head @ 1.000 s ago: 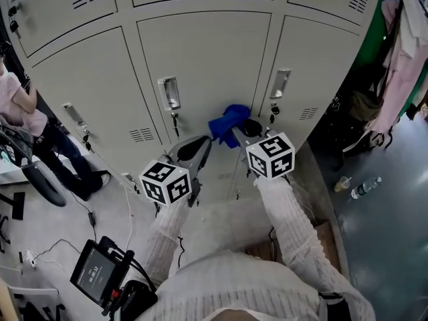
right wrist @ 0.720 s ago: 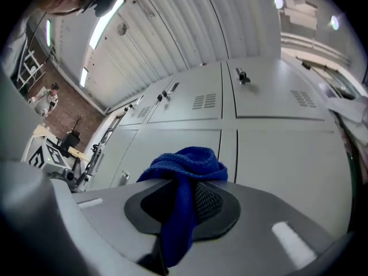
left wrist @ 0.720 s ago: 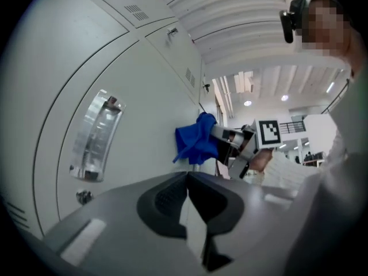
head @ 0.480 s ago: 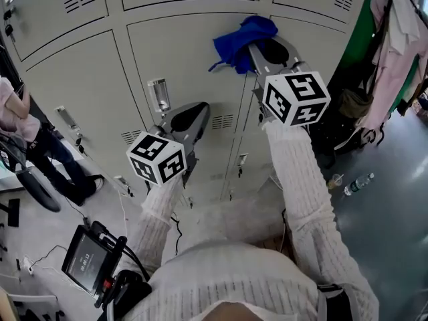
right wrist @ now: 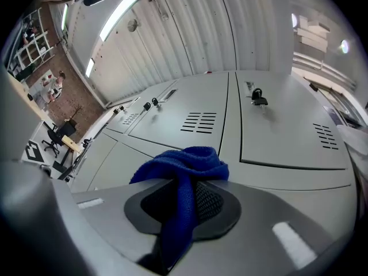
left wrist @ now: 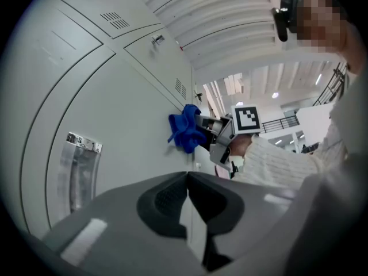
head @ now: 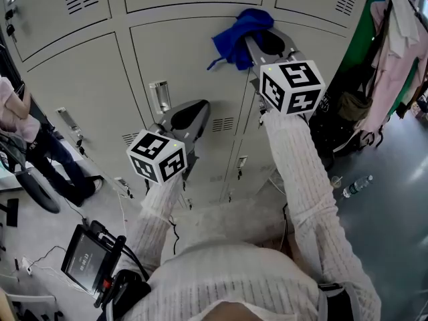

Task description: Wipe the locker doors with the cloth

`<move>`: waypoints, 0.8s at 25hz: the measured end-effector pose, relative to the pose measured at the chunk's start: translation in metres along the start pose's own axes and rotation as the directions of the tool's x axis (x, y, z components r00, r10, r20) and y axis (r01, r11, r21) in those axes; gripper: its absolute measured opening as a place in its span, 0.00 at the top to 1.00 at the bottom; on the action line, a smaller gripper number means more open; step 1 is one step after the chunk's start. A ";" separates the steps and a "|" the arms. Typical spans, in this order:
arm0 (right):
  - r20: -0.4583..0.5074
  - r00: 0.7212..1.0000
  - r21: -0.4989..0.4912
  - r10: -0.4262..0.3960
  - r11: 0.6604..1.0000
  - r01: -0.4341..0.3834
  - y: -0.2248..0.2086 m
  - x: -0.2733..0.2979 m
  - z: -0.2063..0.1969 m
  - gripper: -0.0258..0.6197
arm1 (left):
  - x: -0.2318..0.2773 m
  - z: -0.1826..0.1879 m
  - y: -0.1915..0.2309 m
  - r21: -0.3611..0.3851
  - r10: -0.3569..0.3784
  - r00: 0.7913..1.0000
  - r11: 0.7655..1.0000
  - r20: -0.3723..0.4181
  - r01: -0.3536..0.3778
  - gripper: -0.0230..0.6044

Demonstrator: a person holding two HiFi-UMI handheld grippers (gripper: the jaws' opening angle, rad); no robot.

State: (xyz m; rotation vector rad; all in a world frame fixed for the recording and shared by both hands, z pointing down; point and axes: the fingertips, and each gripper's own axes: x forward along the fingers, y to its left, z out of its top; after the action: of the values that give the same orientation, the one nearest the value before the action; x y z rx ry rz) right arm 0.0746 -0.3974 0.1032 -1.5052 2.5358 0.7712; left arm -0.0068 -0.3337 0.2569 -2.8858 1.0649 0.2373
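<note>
A bunched blue cloth [head: 239, 35] [right wrist: 183, 174] is pinched in my right gripper [head: 262, 40] and rests against the upper part of a pale grey locker door [head: 184, 65]. The left gripper view catches the same cloth [left wrist: 185, 130] from the side, pressed to the door. My left gripper [head: 194, 112] hangs lower, near the door's metal handle [head: 159, 96] and a vent; its jaws are together with nothing between them [left wrist: 187, 203].
More grey locker doors [head: 60, 72] with vents, handles and keys surround this one. A seated person [head: 20, 122] is at far left. Hanging clothes [head: 401, 52] are at right, a bottle [head: 354, 186] on the floor, and a screen device [head: 87, 259] lower left.
My right gripper has carried the cloth up from the lower door to the upper part of the middle door. The left gripper rose slightly and then stayed still.
</note>
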 end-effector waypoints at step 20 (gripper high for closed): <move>-0.204 0.979 0.151 0.022 0.989 0.009 0.055 -0.052 -0.152 0.87 | -0.006 -0.080 -0.013 -0.002 -0.019 0.987 1.000 -0.157 0.019 0.96</move>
State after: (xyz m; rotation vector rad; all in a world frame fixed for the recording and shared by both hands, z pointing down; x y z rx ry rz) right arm 0.0806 -0.4050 0.2727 -1.6023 2.6741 0.4311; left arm 0.0072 -0.3283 0.3365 -2.9544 1.0578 0.0089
